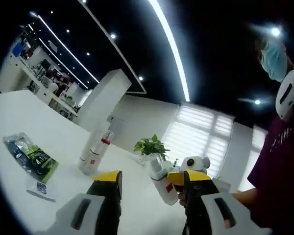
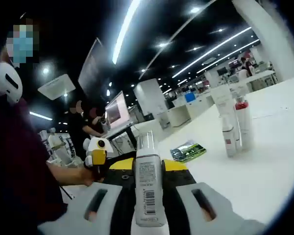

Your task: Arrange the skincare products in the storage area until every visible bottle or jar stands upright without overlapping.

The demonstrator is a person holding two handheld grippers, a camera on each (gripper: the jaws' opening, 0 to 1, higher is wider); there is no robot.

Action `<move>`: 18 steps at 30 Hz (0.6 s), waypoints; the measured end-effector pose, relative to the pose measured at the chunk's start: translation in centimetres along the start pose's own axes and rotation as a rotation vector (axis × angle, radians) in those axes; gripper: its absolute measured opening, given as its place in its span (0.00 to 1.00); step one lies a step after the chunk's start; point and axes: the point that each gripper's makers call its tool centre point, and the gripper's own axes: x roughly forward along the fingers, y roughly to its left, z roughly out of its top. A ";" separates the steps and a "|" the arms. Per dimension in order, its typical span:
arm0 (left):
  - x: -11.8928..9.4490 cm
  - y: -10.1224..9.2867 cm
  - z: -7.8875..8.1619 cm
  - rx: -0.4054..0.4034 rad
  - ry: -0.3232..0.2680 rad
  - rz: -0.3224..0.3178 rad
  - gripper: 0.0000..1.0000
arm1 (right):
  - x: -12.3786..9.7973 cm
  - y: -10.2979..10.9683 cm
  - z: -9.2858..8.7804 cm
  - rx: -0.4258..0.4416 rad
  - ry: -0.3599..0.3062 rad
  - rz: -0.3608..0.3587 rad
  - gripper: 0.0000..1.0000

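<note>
1. Left gripper view: the left claw (image 1: 148, 180) rises at the frame's bottom, its jaws wide with nothing between them. Upright bottles (image 1: 94, 149) stand centre-left on the white bench (image 1: 49, 127). A green packet (image 1: 32, 155) lies at left, a plant (image 1: 150, 145) sits mid-frame. The right claw (image 1: 172, 192) enters lower right, carrying a white bottle (image 1: 162, 182).

2. Right gripper view: the right claw (image 2: 148, 169) at bottom centre is closed on the white bottle (image 2: 148, 183), label facing the camera. The standing bottles (image 2: 232, 125) are at right, the packet (image 2: 188, 151) mid-frame.

3. Step in hand, I judge: carrying this bottle to the group. Next calls for setting it upright beside them, not touching.
</note>
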 end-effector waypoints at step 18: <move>-0.3 -5.4 1.1 -0.064 -0.042 -0.280 0.23 | 1.2 6.7 -0.4 0.070 0.000 0.341 0.18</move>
